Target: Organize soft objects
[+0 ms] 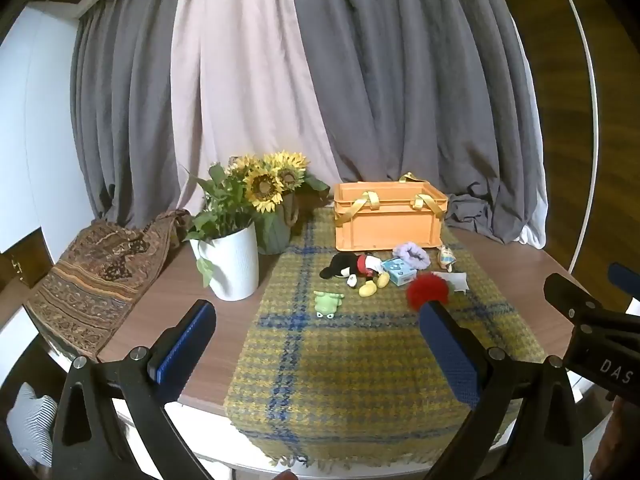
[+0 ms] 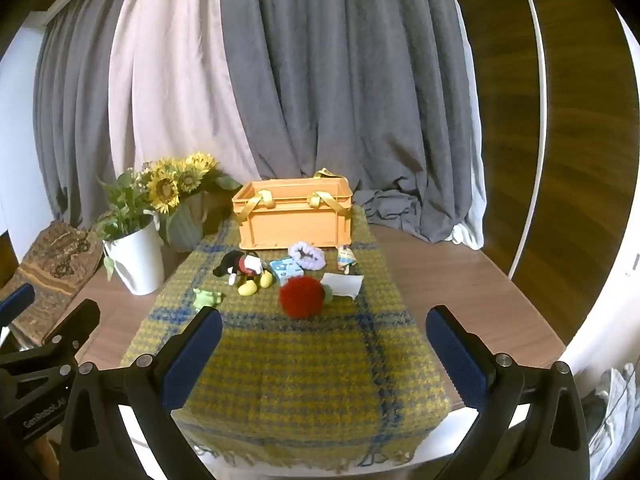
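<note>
Both the left gripper point(image 1: 316, 320) and right gripper point(image 2: 324, 328) are wide, holding nothing, before the orange plastic crate point(image 2: 296, 220).

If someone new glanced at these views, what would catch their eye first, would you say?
Probably the orange crate with yellow ribbon handles at the far end of the plaid cloth. Next, the red pompom among small plush toys in front of it, and the sunflowers beside a white pot to the left.
</note>
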Demonstrator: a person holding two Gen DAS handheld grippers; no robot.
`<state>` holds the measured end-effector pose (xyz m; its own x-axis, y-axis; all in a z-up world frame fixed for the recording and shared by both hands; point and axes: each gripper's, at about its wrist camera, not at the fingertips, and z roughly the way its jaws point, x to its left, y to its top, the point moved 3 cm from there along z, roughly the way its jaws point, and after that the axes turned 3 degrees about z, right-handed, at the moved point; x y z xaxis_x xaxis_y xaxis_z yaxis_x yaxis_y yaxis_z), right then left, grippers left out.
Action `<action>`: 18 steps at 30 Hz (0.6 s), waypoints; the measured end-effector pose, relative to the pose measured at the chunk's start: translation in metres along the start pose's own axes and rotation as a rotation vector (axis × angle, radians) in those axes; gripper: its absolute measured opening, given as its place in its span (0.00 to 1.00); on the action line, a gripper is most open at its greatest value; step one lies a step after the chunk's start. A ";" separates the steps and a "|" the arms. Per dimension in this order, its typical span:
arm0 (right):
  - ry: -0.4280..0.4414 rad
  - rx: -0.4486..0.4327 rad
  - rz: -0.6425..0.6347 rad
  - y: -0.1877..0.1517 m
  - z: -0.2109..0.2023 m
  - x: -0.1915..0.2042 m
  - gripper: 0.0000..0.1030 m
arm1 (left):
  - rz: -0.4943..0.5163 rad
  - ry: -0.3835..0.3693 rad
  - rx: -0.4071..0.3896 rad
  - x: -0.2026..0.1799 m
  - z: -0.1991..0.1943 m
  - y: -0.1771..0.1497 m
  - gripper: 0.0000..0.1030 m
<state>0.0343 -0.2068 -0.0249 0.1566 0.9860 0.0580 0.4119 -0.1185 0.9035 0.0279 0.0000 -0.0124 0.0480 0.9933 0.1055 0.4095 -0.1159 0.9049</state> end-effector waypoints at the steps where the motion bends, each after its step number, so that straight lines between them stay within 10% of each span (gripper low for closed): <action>1: -0.001 -0.001 0.004 0.000 0.000 0.000 1.00 | -0.001 0.000 -0.004 0.000 0.000 0.000 1.00; 18: -0.008 -0.013 0.001 0.008 -0.005 0.000 1.00 | -0.011 0.017 -0.024 -0.002 -0.004 0.024 1.00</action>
<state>0.0337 -0.2075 -0.0154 0.1642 0.9848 0.0559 0.4004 -0.1184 0.9087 0.0338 -0.0045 0.0110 0.0276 0.9943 0.1026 0.3879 -0.1052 0.9157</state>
